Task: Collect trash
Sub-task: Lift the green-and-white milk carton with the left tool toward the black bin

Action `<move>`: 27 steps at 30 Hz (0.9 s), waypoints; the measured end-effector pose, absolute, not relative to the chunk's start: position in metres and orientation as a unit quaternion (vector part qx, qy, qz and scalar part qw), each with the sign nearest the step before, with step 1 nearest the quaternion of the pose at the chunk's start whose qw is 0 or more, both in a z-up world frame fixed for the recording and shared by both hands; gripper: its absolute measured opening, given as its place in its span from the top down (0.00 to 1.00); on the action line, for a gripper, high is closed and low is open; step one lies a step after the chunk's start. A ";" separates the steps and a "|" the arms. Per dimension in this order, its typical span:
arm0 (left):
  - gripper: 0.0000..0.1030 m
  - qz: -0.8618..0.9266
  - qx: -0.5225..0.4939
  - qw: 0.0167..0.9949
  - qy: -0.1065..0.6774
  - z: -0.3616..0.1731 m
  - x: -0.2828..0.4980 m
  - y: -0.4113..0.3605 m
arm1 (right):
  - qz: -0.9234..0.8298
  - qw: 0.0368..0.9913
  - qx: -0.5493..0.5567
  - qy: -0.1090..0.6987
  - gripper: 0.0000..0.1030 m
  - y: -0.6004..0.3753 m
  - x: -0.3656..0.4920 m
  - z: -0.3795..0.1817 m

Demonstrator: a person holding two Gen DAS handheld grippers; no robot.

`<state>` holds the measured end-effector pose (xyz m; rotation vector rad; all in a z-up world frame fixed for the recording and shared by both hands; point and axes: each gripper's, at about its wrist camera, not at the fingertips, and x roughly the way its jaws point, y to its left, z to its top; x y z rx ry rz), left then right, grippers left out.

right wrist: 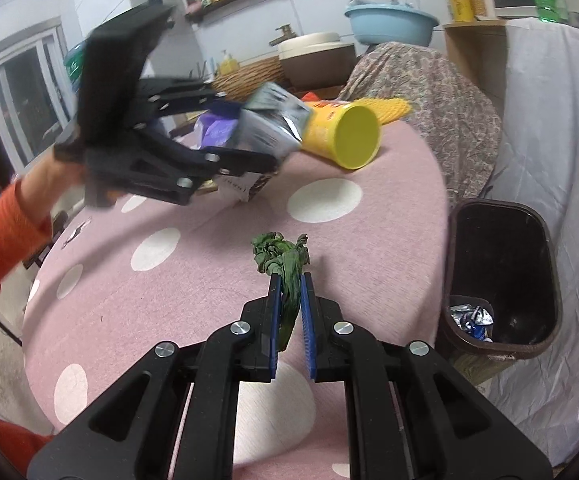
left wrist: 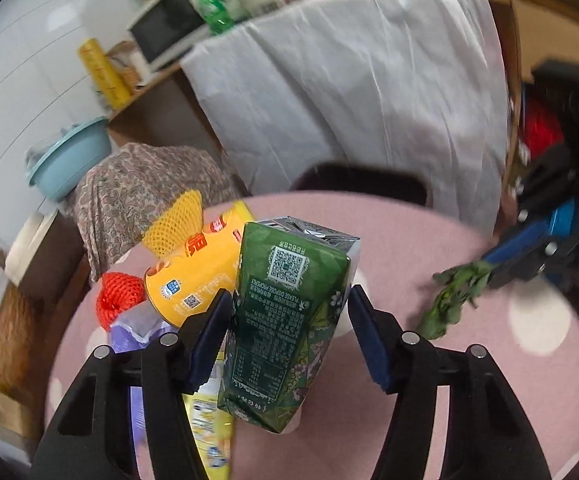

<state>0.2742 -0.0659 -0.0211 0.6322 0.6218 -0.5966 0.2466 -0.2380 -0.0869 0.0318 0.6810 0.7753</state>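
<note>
A green drink carton [left wrist: 289, 312] with a silver top stands between the blue pads of my left gripper [left wrist: 289, 296], which is shut on it. In the right wrist view the carton [right wrist: 273, 120] hangs above the table in that gripper [right wrist: 249, 132]. My right gripper [right wrist: 289, 280] is shut on a wilted green leaf [right wrist: 279, 256], low over the pink dotted tablecloth [right wrist: 169, 300]. The leaf [left wrist: 453, 296] also shows at the right of the left wrist view. A dark bin [right wrist: 501, 260] stands right of the table, with a foil wrapper [right wrist: 471, 318] inside.
A yellow cup [right wrist: 345, 136] lies on its side at the table's far edge, beside a yellow net [left wrist: 177, 224], a red net [left wrist: 117, 300], a purple wrapper [left wrist: 133, 332] and a yellow packet [left wrist: 205, 420]. An orange sleeve [right wrist: 1, 232] reaches in from the left. White cloth [right wrist: 561, 140] hangs behind the bin.
</note>
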 end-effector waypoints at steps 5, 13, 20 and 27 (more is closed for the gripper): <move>0.45 -0.283 0.204 0.898 0.266 -0.011 0.255 -0.068 | 0.354 0.880 0.042 0.315 0.90 -0.259 0.238 -0.086; 0.50 -0.289 0.145 0.913 0.249 0.002 0.245 -0.092 | 0.327 0.892 0.089 0.299 0.90 -0.299 0.233 -0.085; 0.50 -0.301 0.128 0.913 0.242 0.012 0.249 -0.120 | 0.292 0.905 0.121 0.286 0.90 -0.336 0.234 -0.081; 0.50 -0.297 0.116 0.915 0.247 0.024 0.260 -0.164 | 0.219 0.923 0.109 0.296 0.90 -0.363 0.261 -0.086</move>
